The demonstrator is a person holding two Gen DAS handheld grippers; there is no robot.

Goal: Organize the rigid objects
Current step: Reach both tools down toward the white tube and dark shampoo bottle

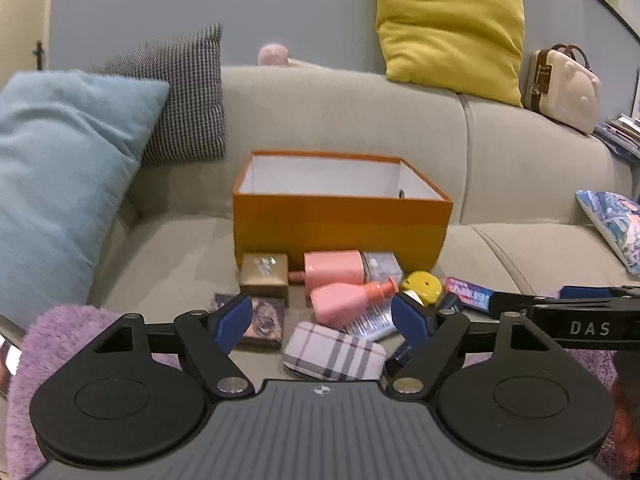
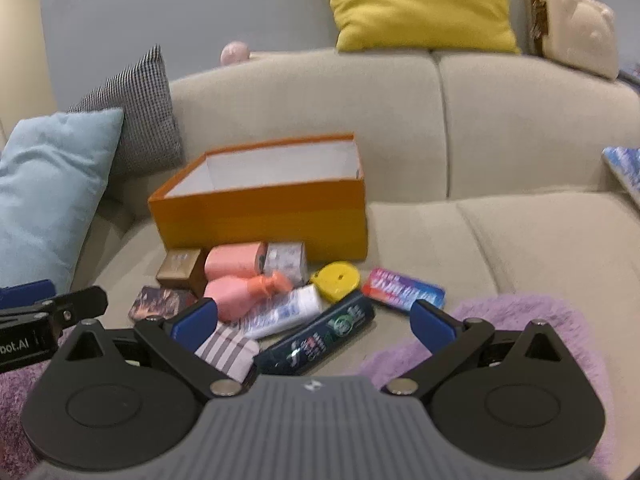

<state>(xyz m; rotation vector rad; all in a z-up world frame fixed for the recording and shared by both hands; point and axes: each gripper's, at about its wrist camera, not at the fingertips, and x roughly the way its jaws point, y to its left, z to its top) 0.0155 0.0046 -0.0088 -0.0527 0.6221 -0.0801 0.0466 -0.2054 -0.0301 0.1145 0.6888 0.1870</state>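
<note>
An open orange box point(image 1: 340, 220) point(image 2: 264, 216) stands on the beige sofa seat with its white inside bare. In front of it lies a pile: a gold box point(image 1: 264, 276), a pink bottle point(image 1: 344, 304) point(image 2: 236, 294), a yellow round case point(image 1: 422, 286) point(image 2: 336, 280), a white tube point(image 2: 284, 312), a dark tube point(image 2: 320, 336), a plaid case point(image 1: 334, 350) and a purple-blue pack point(image 2: 404, 290). My left gripper point(image 1: 322, 320) is open just short of the pink bottle and the plaid case. My right gripper point(image 2: 314, 322) is open wide over the dark tube, touching nothing.
A light blue cushion point(image 1: 60, 184) and a checked cushion point(image 1: 180, 96) lean at the left. A yellow cushion point(image 1: 448, 28) and a cream case point(image 1: 564, 88) sit on the sofa back. A purple fluffy rug point(image 2: 520, 320) lies near the grippers. Magazines point(image 1: 616, 224) rest at the right.
</note>
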